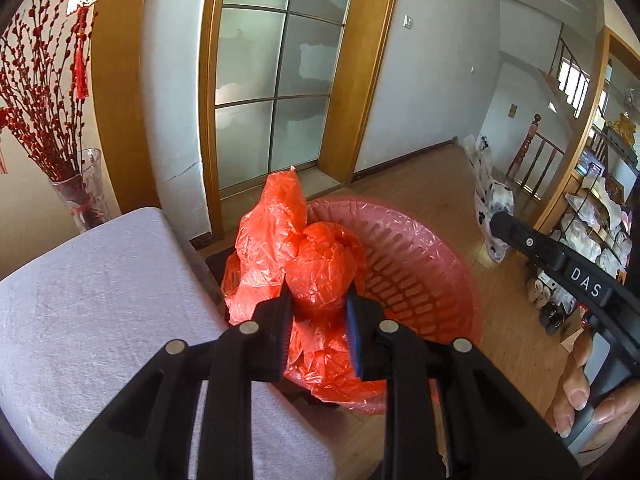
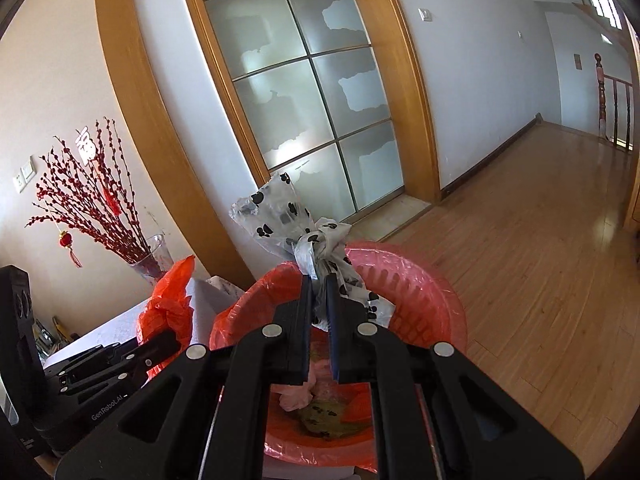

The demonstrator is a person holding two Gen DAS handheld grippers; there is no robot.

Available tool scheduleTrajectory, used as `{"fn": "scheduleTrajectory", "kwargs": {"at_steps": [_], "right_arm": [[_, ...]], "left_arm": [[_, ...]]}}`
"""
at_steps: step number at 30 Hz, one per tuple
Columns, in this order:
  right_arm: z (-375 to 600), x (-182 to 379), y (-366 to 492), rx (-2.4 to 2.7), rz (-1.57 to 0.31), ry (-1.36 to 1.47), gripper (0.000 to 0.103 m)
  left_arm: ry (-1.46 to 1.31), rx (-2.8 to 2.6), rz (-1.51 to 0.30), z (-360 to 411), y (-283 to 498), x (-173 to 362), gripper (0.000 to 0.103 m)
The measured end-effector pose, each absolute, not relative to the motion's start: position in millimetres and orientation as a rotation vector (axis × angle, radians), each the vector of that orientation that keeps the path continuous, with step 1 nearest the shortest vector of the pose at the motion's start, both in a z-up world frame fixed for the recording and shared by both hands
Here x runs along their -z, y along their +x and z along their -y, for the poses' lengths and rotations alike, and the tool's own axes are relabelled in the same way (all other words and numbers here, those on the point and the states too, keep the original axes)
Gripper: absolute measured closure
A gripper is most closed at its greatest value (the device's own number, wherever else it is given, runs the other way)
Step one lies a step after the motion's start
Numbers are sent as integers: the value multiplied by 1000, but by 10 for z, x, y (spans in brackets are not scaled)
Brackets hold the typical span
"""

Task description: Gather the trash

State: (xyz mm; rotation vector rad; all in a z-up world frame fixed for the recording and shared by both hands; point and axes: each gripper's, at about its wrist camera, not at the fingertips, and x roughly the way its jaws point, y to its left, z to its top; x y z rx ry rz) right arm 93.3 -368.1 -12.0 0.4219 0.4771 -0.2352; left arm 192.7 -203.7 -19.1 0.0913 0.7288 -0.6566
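Observation:
My left gripper (image 1: 318, 300) is shut on a knotted orange-red plastic bag (image 1: 316, 264) and holds it over the near rim of a pink trash basket (image 1: 424, 256) lined with red film. My right gripper (image 2: 319, 284) is shut on the knot of a white bag with black paw prints (image 2: 280, 212), held above the same basket (image 2: 420, 280). Trash lies in the basket's bottom (image 2: 324, 416). The paw-print bag and right gripper also show at the right of the left wrist view (image 1: 494, 208). The orange bag and left gripper show at the left of the right wrist view (image 2: 172, 300).
A white-covered table (image 1: 100, 312) stands left of the basket. A glass vase with red branches (image 1: 80, 188) stands behind it. A frosted glass door (image 1: 276, 76) is behind the basket. Wooden floor (image 2: 540, 260) extends right toward a stair railing (image 1: 536, 152) and cluttered shelves (image 1: 596, 220).

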Motion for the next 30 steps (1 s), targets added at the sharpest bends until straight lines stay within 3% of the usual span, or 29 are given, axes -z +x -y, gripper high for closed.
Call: {"fn": "scheduleTrajectory", "kwargs": {"at_steps": [3, 6, 8, 12, 15, 17, 20, 25, 30], "right_arm": [[3760, 162, 966, 228, -481, 445, 95], [3839, 204, 1019, 226, -491, 464, 90], [3883, 228, 1028, 227, -496, 481, 76], [3894, 248, 970, 236, -500, 472, 65], [3846, 240, 857, 264, -484, 444, 45], [3778, 210, 766, 286, -456, 415, 20], [3615, 156, 606, 322, -408, 359, 5], [3290, 83, 374, 335, -372, 257, 2], [3018, 24, 155, 313, -354, 229, 2]], "left_arm": [[92, 671, -745, 2161, 1973, 240, 78], [85, 682, -755, 2243, 2038, 291, 65], [92, 674, -759, 2291, 2070, 338, 59], [99, 646, -779, 2276, 2097, 439, 52], [103, 609, -763, 2139, 2044, 452, 44], [101, 572, -729, 2027, 1955, 414, 34], [98, 509, -664, 1826, 1799, 323, 22], [120, 405, -541, 1394, 1419, 160, 8], [129, 292, -461, 942, 1051, 47, 4]]}}
